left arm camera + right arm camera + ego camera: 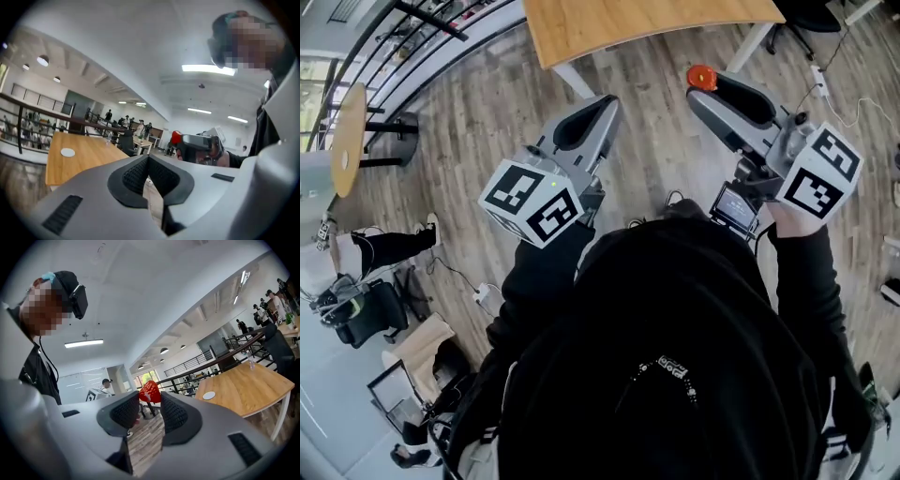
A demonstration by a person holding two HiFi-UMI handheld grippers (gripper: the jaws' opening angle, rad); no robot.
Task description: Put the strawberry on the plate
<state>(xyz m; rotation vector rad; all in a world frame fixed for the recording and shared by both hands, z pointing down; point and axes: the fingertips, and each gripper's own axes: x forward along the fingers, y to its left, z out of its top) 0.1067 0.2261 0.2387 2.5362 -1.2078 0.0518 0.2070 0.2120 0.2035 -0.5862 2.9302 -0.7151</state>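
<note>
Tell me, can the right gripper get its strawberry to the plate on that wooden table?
Probably yes, after a step closer. The right gripper grips the strawberry at its tips, and the plate lies bare on the wooden table with open tabletop around it. The table stands some way ahead, though.

Table: light wood top [647, 23], white legs, stood on the floor.
Plate: small, white, round [68, 152]; laid flat on the tabletop, close to one edge.
Bottle: clear, stood upright at the table's far edge [251, 363].
Floor: grey-brown wood planks [666, 150].
Power strip: white, cabled [818, 80]; laid on the floor just beyond the table's right-hand leg.
</note>
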